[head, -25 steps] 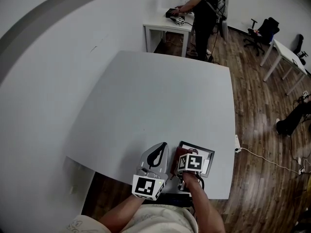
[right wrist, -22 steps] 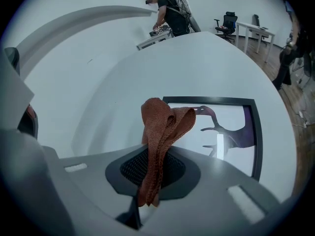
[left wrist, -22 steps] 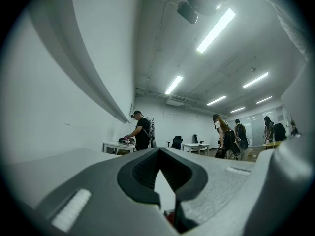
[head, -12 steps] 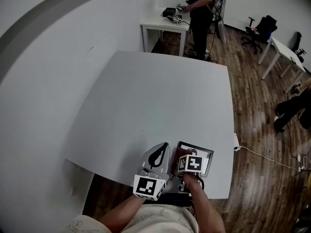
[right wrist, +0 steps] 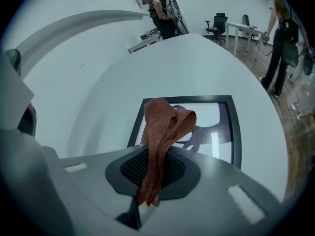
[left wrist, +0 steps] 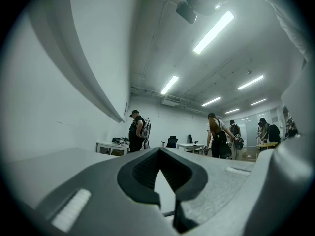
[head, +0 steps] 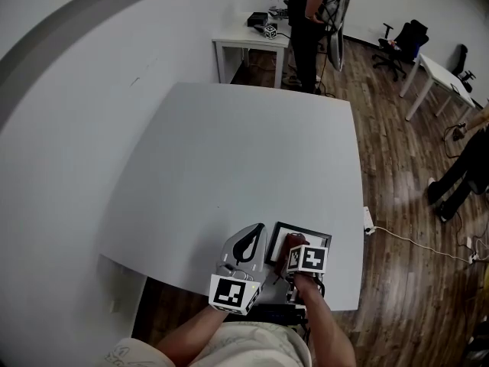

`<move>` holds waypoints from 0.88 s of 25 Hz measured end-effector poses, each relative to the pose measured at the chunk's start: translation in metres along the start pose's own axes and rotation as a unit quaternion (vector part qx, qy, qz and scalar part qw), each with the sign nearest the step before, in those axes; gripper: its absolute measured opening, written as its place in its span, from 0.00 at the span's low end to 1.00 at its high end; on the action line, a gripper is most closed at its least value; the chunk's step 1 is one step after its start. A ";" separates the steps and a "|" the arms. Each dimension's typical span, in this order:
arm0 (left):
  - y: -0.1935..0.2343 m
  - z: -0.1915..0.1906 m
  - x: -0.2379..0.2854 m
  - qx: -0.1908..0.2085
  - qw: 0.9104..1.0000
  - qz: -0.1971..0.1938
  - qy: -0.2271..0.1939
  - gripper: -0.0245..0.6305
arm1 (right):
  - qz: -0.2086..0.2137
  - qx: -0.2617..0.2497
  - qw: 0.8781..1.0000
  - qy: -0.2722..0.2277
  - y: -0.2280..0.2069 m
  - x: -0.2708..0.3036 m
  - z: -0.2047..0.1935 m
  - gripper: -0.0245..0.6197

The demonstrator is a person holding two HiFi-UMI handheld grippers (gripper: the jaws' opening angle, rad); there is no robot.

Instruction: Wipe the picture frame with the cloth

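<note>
A black picture frame (head: 279,239) lies flat on the white table (head: 244,151), close to its front edge. My right gripper (head: 296,245) is over the frame, shut on a rust-brown cloth (right wrist: 165,127). The cloth folds over past the jaws above the frame's glass (right wrist: 216,119), and I cannot tell whether it touches. My left gripper (head: 254,232) rests just left of the frame, apart from it. Seen from the left gripper view, its jaws (left wrist: 161,163) are shut on nothing and point across the table toward the room.
The table's front edge (head: 229,289) runs just under both grippers. A person (head: 306,14) stands at a small white table (head: 244,37) at the back. Office chairs (head: 401,40) and a desk (head: 439,71) are at the far right. A cable (head: 412,243) lies on the wooden floor.
My right gripper with the cloth has shifted a little to the right over the frame. The left gripper has stayed put. The person at the back has turned away from the small table.
</note>
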State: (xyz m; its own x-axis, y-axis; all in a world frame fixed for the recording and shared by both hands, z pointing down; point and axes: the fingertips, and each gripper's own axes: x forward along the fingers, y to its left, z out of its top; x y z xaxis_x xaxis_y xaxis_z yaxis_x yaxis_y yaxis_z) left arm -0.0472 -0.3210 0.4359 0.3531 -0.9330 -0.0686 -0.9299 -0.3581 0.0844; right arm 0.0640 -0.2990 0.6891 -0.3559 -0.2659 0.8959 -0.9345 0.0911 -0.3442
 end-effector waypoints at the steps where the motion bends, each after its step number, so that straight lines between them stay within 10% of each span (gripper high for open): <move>1: -0.001 0.000 0.001 0.000 1.000 -0.001 0.001 0.04 | -0.002 0.003 1.000 -0.001 -0.004 -0.001 0.000 0.13; 22: -0.027 -0.004 0.008 0.000 1.000 -0.023 0.004 0.04 | -0.048 0.060 0.997 -0.026 -0.094 -0.041 -0.017 0.13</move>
State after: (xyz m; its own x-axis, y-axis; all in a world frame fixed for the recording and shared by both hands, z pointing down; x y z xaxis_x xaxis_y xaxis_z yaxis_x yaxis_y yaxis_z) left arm -0.0191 -0.3193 0.4370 0.3954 -0.9162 -0.0652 -0.9129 -0.3998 0.0821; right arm 0.1666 -0.2809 0.6897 -0.2605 -0.3165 0.9121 -0.9553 -0.0526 -0.2911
